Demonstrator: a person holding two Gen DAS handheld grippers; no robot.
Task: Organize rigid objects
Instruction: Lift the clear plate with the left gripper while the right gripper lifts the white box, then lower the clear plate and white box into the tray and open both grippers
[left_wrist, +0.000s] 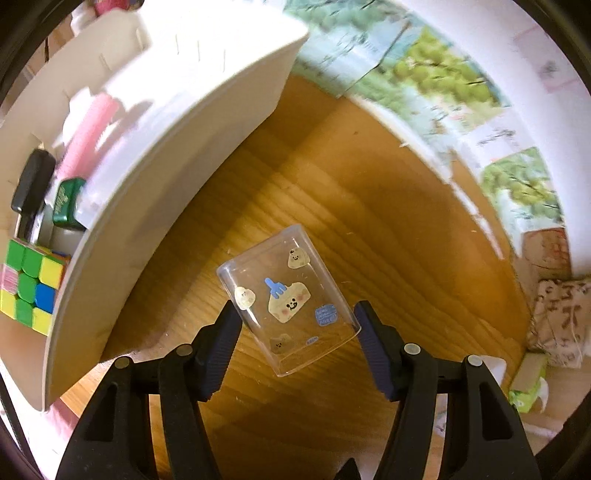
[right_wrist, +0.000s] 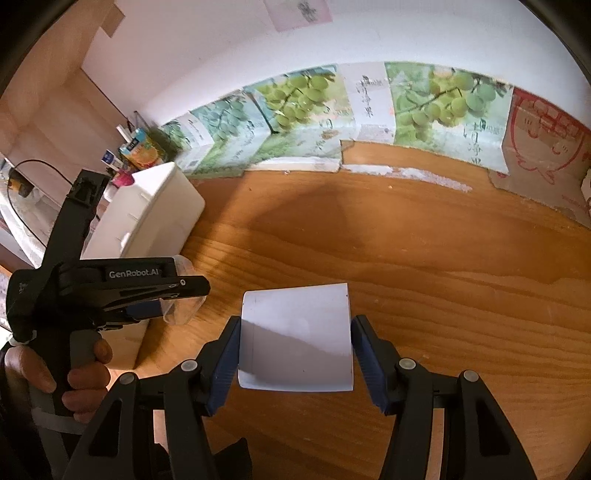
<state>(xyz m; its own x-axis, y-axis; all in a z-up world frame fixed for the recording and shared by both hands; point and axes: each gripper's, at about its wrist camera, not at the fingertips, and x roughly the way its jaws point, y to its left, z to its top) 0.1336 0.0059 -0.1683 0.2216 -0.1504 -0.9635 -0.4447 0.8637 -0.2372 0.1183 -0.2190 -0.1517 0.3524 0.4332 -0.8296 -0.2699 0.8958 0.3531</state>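
Pinching left tongs (left_wrist: 297, 317) on clear cup (left_wrist: 286, 301), seemingly tilted; right tongs (right_wrist: 295, 334) gripping white box (right_wrist: 295, 338).

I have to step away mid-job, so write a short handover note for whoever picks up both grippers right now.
Left gripper: shut on the clear sticker-covered box, held above the wooden table.
Right gripper: shut on the white box, also off the table.
White organizer bin is to the left; it already holds a Rubik's cube, a green box and a black item.
Left to do: place both held boxes, probably in the bin.
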